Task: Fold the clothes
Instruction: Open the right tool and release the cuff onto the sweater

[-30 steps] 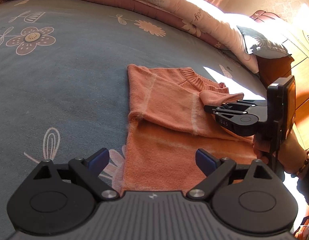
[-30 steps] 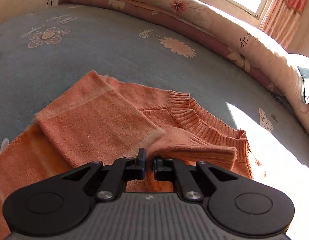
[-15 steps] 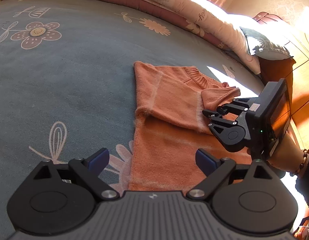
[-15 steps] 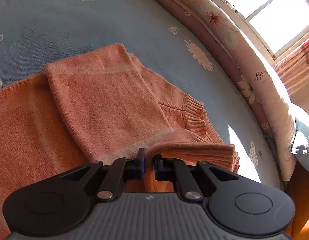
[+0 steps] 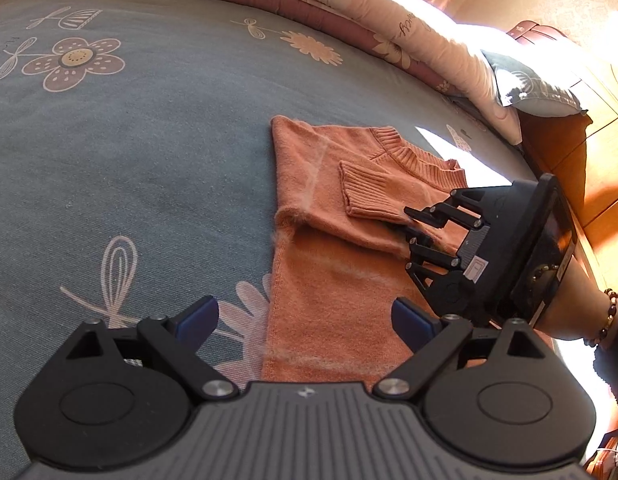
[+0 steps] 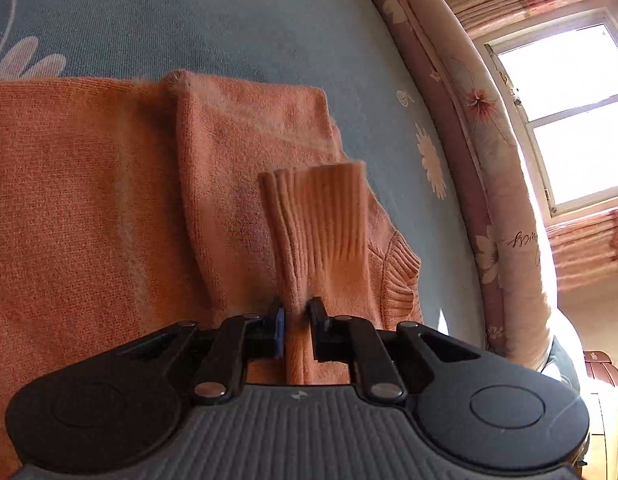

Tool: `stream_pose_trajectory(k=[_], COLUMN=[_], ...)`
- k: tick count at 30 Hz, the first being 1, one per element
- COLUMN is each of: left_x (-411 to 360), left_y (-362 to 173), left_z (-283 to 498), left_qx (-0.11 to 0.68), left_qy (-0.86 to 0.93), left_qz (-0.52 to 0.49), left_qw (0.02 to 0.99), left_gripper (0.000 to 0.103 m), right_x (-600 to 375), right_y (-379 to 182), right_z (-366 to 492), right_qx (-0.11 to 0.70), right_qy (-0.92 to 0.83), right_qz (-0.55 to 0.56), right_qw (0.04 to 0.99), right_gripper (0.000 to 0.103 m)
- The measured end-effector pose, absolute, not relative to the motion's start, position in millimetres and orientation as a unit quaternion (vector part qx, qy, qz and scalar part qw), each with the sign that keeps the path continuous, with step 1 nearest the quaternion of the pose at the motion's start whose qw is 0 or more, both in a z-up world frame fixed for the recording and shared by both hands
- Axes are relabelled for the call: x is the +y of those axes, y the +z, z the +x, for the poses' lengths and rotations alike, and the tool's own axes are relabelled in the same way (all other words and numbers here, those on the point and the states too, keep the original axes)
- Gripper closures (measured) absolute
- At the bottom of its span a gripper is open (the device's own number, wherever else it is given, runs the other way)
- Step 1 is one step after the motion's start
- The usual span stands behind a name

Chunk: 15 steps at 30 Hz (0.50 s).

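Note:
An orange knit sweater (image 5: 329, 264) lies partly folded on the blue bedspread (image 5: 129, 140), collar toward the far right. Its ribbed sleeve cuff (image 5: 369, 192) lies across the chest. My right gripper (image 6: 296, 320) is shut on that sleeve just behind the cuff (image 6: 321, 216), which sticks out beyond the fingers. In the left wrist view the right gripper (image 5: 413, 224) reaches in from the right, over the sweater's right side. My left gripper (image 5: 305, 320) is open, hovering above the sweater's near hem with nothing between its fingers.
A rolled floral quilt (image 5: 349, 12) runs along the far side of the bed, with a grey pillow (image 5: 529, 88) at its right end. Wooden furniture (image 5: 581, 168) stands to the right. A person's wrist with a bead bracelet (image 5: 607, 316) holds the right gripper. A window (image 6: 569, 112) is bright.
The right gripper has swung leftward with the sleeve, laying the cuff across the sweater's chest, and it has rolled. The left gripper has stayed open and drawn back a little.

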<state>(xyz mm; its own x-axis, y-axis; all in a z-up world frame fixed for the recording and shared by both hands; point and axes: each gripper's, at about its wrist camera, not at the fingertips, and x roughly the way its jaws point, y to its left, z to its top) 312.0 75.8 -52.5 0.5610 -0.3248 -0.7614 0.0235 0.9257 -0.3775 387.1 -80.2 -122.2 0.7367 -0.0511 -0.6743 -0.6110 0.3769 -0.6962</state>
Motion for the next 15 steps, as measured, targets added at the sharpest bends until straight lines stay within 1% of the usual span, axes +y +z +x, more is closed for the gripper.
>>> stream_pose_trajectory(k=[4, 7, 9, 11, 15], left_x=[75, 73, 71, 65, 45], left_y=[-50, -46, -43, -40, -33], left_z=[312, 315, 319, 324, 340], left_qx=[0.458, 0.457, 0.456, 0.455, 0.455], left_qy=[-0.102, -0.104, -0.105, -0.106, -0.119], left_qz=[-0.162, -0.156, -0.153, -0.149, -0.156], left_qw=[0.868, 0.869, 0.871, 0.872, 0.868], left_gripper=[0.010, 0.010, 0.010, 0.010, 0.010], right_x=[-77, -83, -95, -111, -142], right_y=[-115, -100, -93, -88, -77], right_z=[388, 390, 387, 382, 371], right_qx=[0.320, 0.342, 0.357, 0.371, 0.399], right_qy=[0.193, 0.196, 0.192, 0.185, 0.171], right_qz=[-0.511, -0.464, -0.435, -0.411, -0.360], right_qw=[0.775, 0.794, 0.804, 0.812, 0.826], right_gripper=[0.089, 0.083, 0.076, 0.071, 0.068])
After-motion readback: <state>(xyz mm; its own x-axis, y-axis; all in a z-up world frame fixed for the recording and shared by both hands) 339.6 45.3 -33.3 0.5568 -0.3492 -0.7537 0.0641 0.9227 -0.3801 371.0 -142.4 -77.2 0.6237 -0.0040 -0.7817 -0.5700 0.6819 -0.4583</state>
